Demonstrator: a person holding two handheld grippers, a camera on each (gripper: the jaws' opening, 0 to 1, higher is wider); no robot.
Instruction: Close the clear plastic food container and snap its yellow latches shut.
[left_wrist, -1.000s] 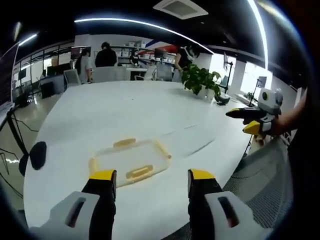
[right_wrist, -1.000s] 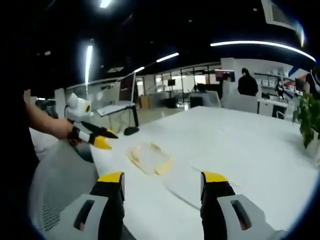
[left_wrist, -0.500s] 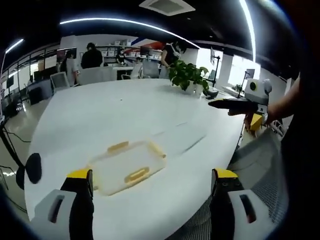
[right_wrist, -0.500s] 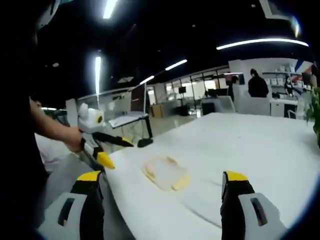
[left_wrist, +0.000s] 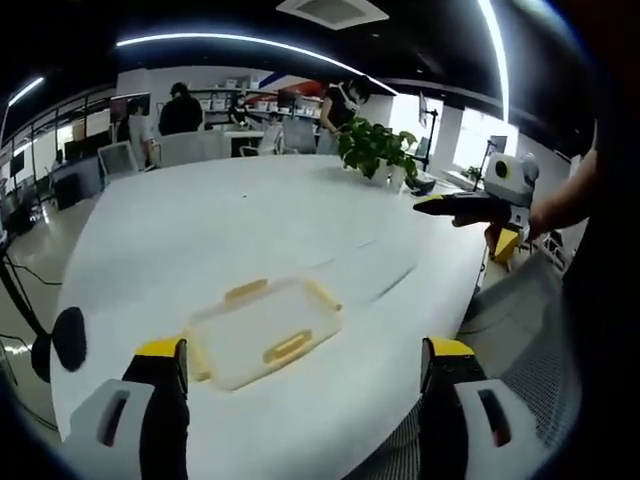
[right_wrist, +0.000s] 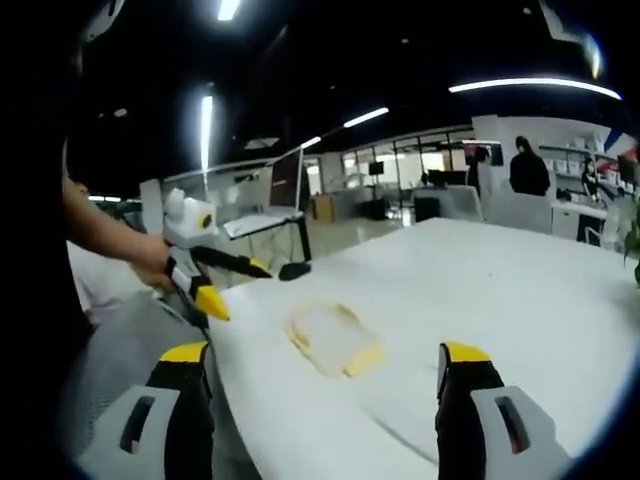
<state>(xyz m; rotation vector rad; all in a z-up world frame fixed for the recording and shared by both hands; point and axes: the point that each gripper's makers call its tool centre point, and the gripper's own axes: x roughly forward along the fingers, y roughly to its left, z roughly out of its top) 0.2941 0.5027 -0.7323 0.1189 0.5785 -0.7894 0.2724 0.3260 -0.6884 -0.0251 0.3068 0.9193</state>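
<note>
Container (right_wrist: 330, 338) blurred in right gripper view, latch state unreadable (yellow smears only); potted plant (right_wrist: 632, 225) cut by edge.

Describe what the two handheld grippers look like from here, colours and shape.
Both match: the left gripper and right gripper have pale grey jaw bodies with dark slots, black inner faces and yellow tips. Seen from across, each carries a white housing on top.

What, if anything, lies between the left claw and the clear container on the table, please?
Nothing: in the left gripper view, bare white table separates the open left claw from the container.
</note>
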